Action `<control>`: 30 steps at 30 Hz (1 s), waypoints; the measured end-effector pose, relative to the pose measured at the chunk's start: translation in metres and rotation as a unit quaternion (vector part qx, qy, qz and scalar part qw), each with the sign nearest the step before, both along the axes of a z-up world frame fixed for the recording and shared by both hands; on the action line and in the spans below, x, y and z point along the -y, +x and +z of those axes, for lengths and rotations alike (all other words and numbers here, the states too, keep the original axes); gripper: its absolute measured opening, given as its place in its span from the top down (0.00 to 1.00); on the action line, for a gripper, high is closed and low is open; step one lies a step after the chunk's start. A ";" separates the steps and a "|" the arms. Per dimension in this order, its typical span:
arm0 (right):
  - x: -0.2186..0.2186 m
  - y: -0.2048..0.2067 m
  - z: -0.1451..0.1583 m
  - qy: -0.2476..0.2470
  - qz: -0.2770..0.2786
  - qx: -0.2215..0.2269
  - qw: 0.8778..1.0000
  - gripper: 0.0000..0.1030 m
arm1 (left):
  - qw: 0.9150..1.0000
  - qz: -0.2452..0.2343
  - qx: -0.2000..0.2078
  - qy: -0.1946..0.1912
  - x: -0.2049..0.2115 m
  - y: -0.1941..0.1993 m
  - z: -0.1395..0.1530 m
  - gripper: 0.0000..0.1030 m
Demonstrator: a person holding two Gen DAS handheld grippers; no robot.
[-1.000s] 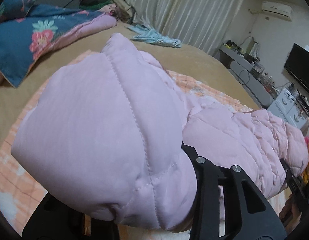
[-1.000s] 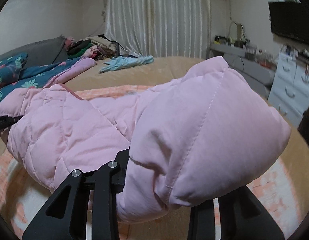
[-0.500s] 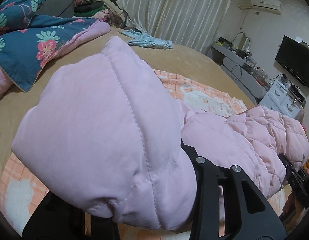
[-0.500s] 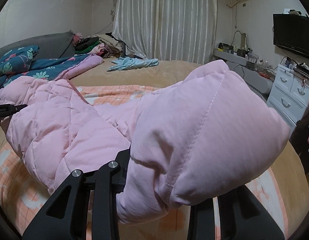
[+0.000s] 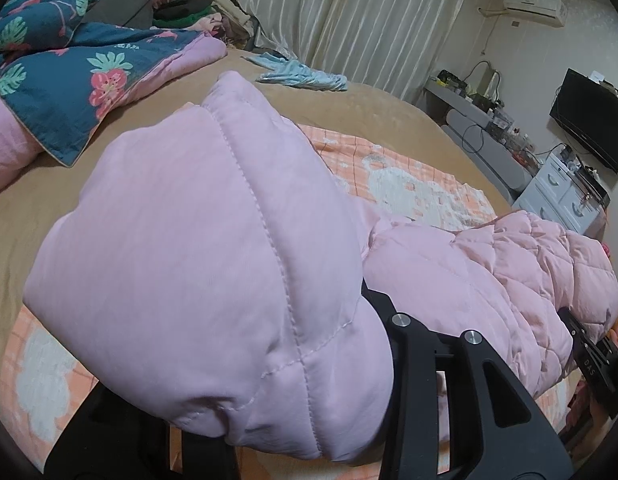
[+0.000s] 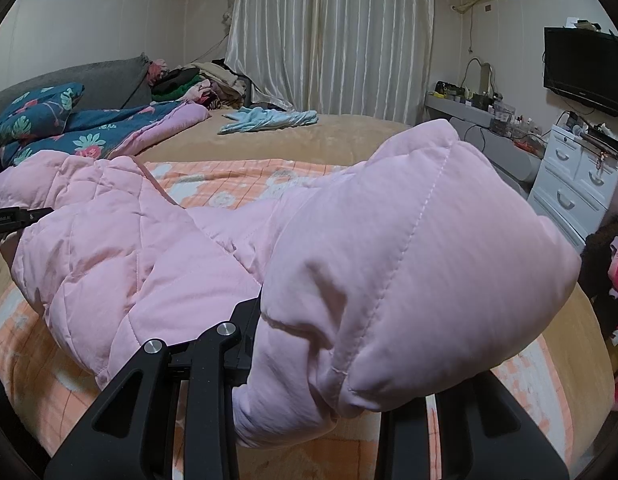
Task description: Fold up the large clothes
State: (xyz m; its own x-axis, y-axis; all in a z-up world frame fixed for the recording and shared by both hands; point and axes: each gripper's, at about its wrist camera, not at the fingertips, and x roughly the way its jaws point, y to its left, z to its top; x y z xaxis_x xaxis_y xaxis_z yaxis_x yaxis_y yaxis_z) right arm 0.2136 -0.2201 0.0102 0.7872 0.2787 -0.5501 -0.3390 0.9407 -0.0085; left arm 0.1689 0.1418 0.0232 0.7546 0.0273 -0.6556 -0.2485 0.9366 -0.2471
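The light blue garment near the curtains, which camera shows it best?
The right wrist view: the light blue garment lies unobstructed on the tan bedspread. The left wrist view shows it too, but smaller and more distorted.

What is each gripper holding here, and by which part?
Both grip the pink puffer jacket: left gripper and right gripper each clamp a puffy end, which part unclear.

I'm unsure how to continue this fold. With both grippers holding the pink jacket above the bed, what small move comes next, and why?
Probably lower both ends onto the orange blanket: the pink jacket hangs between the left gripper and right gripper, unsupported.
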 end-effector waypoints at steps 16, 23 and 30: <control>0.004 -0.038 -0.014 0.006 -0.009 -0.017 1.000 0.71 | 1.000 0.001 -0.017 -0.004 -0.005 -0.028 -0.020 0.71; 0.014 -0.041 -0.028 0.024 -0.019 -0.039 0.999 0.70 | 1.000 0.001 -0.030 0.002 -0.006 -0.036 -0.036 0.70; 0.023 -0.037 -0.046 0.054 -0.032 -0.073 0.995 0.67 | 0.999 0.003 -0.043 0.001 -0.008 -0.041 -0.053 0.67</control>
